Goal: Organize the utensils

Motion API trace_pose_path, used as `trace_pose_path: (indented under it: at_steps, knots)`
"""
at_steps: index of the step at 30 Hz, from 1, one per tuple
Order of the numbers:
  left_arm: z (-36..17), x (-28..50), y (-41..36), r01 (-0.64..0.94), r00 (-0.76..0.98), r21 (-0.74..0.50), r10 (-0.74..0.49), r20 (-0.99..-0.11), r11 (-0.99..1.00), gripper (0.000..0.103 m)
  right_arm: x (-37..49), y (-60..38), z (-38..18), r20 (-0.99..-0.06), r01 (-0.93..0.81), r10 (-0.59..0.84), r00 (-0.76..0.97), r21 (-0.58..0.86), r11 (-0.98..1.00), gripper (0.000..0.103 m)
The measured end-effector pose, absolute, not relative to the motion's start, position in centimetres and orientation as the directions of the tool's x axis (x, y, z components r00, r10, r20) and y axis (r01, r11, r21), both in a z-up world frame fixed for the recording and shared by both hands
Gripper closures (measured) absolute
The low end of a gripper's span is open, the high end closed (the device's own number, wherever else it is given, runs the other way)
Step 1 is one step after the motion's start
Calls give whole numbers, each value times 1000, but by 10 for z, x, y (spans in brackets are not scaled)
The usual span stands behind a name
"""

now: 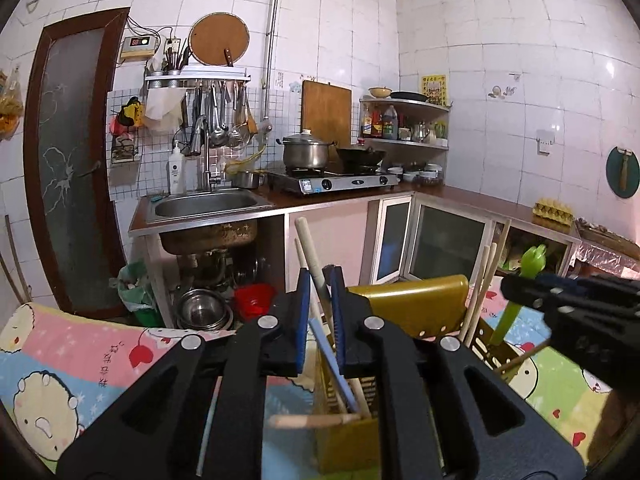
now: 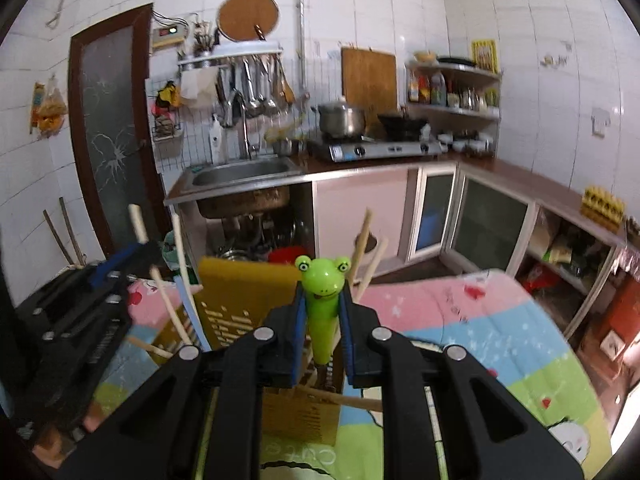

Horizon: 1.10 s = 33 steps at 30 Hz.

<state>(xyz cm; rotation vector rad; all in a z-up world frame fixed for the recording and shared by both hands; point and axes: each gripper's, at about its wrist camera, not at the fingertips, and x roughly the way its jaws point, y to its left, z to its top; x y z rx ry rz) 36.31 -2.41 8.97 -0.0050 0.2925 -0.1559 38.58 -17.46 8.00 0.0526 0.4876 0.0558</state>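
Note:
A yellow slotted utensil holder (image 1: 412,304) (image 2: 244,300) stands on a table with a cartoon cloth. Several wooden chopsticks (image 1: 486,276) (image 2: 362,248) and a pale blue stick (image 1: 332,364) stand in it. My left gripper (image 1: 320,280) is shut on a cream wooden utensil handle (image 1: 310,252) that reaches down into the holder. My right gripper (image 2: 323,296) is shut on a green frog-headed utensil (image 2: 323,284), held upright over the holder; it shows at the right in the left wrist view (image 1: 520,288). The left gripper also shows at the left in the right wrist view (image 2: 120,264).
The cartoon cloth (image 1: 80,364) (image 2: 480,328) covers the table. Beyond it is a kitchen counter with a steel sink (image 1: 206,204), a gas stove (image 1: 332,180) with a pot (image 1: 306,152), and a red bowl (image 1: 254,300) on the floor under the sink.

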Motion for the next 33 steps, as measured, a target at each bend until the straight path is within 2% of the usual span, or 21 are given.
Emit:
trace_pose_path:
  at_steps: [2,5,7,10,12,15,16,19,22,27,33]
  knots:
    - [91,358,-20,146,945,-27,-147,-292,989,88,386,-177,76,-469,-31,54,881,55,998,87]
    - [96,349,-12,124,945,-37,-130,-299,992,67,383,-180,74,-478,-25,52,877,63,998,86]
    - [102,338,-5,111,946,-46,-120,-301,993,62,377,-184,76,-479,-9,44,877,76,997,67]
    - [109,322,3,98,945,-53,-110,-308,994,52,359,-191,85,-454,9,33,890,90,996,61]
    - [116,302,12,77,952,-66,-93,-290,995,31,339,-195,92,-429,12,32,903,101,995,53]
    - [119,269,21,60,961,-70,-77,-265,996,11,306,-197,100,-386,9,29,922,96,995,37]
    - [119,257,24,58,964,-67,-74,-256,996,7,298,-197,102,-373,6,29,927,92,996,30]
    - [112,224,30,59,970,-66,-73,-232,996,5,255,-191,99,-313,-6,27,949,65,998,18]
    - [98,193,38,74,970,-96,-94,-224,993,5,217,-179,85,-273,-26,33,962,27,999,10]
    - [68,155,41,63,964,-103,-87,-252,993,5,172,-166,49,-253,-49,59,966,47,998,5]
    - [38,122,34,67,965,-72,-83,-250,995,5,146,-160,19,-260,-39,55,964,65,997,5]
